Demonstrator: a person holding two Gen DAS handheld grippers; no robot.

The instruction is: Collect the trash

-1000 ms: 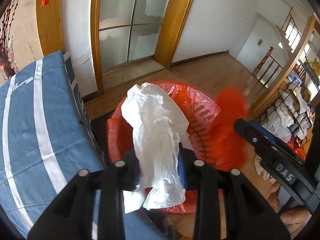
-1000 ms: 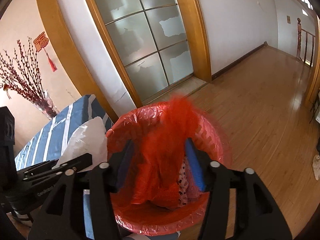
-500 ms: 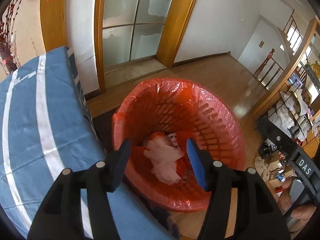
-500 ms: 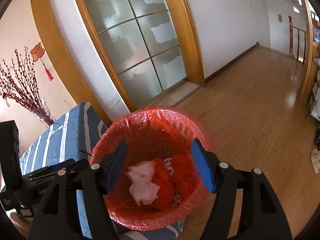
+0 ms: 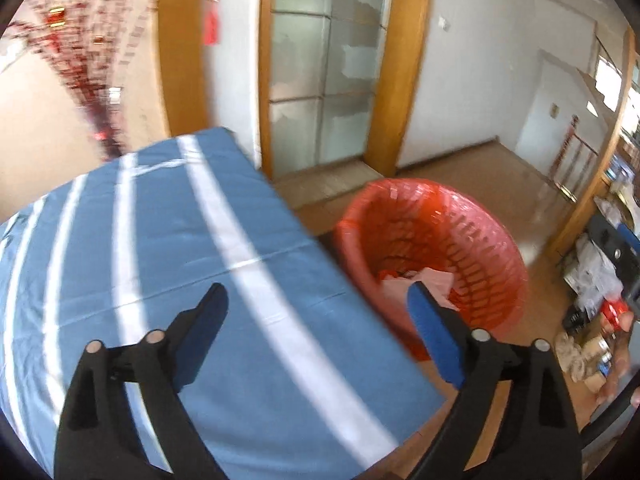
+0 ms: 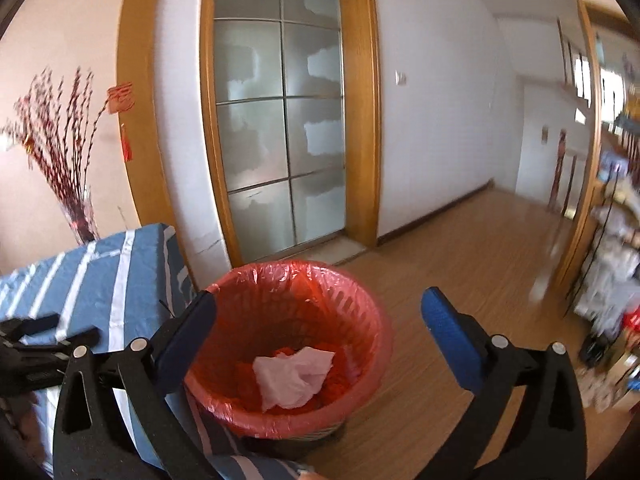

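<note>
both claws, the left claw (image 5: 316,312) and right claw (image 6: 320,312), are opening, empty; white plastic bag (image 6: 294,376) now lies in red bin (image 6: 360,304) at six o'clock, dropped.

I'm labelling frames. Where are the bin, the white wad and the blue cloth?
bin (image 6: 362,298): right wrist view, rim's right side.
white wad (image 6: 292,376): right wrist view, its middle.
blue cloth (image 5: 160,240): left wrist view, top surface.
</note>
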